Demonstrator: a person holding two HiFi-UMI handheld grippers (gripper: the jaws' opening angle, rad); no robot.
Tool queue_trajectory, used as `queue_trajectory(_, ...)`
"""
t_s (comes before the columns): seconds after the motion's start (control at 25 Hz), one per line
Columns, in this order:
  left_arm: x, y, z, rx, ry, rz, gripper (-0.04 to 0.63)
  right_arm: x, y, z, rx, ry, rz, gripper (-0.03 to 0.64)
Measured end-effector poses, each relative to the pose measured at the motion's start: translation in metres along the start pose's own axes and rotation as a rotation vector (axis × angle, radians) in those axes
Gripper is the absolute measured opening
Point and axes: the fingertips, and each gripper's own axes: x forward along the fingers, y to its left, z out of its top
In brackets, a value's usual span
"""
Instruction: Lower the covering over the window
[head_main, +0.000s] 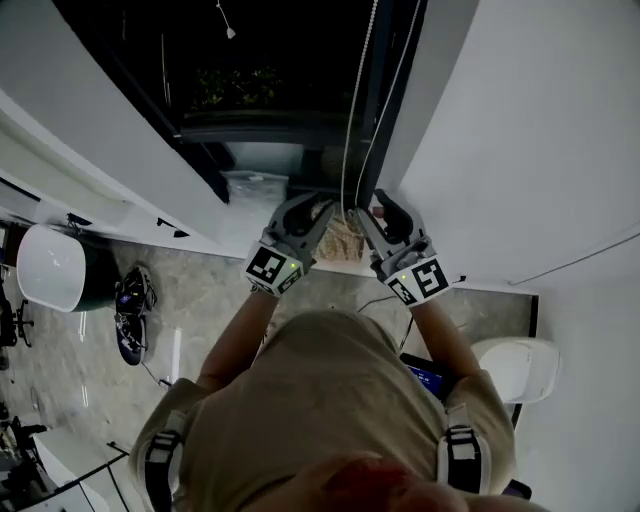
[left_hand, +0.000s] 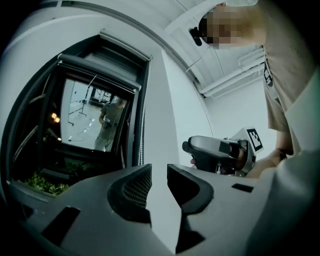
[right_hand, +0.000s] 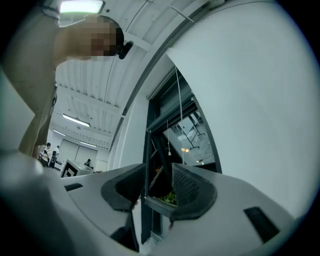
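As the left tongs (head_main: 322, 208) and right tongs (head_main: 383, 207) gaped empty at the window (head_main: 262, 60), its thin cord (head_main: 347, 140) looked light, slack, slippery, best pinched low.

The left tool (head_main: 328, 208) and the right tool (head_main: 383, 208) are finished in grey, with black ribbed pads (left_hand: 132, 192). Their cubes (head_main: 272, 268) are white, printed with black square markers, and a small green light is lit on each. The window frame (head_main: 300, 130) is black, the walls (head_main: 540, 120) white and the cords (head_main: 352, 100) pale. The floor (head_main: 200, 290) is patterned in mottled grey stone. A beige shirt (head_main: 320, 400) is crossed by grey straps (head_main: 163, 455). Green leaves (left_hand: 42, 182) are seen beyond the glass.
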Motion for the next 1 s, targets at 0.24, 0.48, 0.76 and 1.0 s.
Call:
queue_trajectory(0.24, -0.040, 0.009, -0.052, -0.065, 0.073, 0.054, 0.089, -0.026, -0.006, -0.082, 0.066, 0.156, -0.098, 0.161)
queue_trajectory(0.48, -0.079, 0.024, -0.105, -0.106, 0.159, 0.109, 0.089, -0.043, 0.010, -0.146, 0.129, 0.265, -0.159, 0.161)
queue_trajectory(0.76, -0.129, 0.058, -0.138, -0.179, 0.205, 0.146, 0.089, -0.023, 0.046, -0.175, 0.066, 0.330, -0.192, 0.161)
queue_trajectory(1.0, -0.166, 0.109, -0.141, -0.281, 0.191, 0.160, 0.089, 0.017, 0.093, -0.189, 0.022, 0.338, -0.227, 0.161)
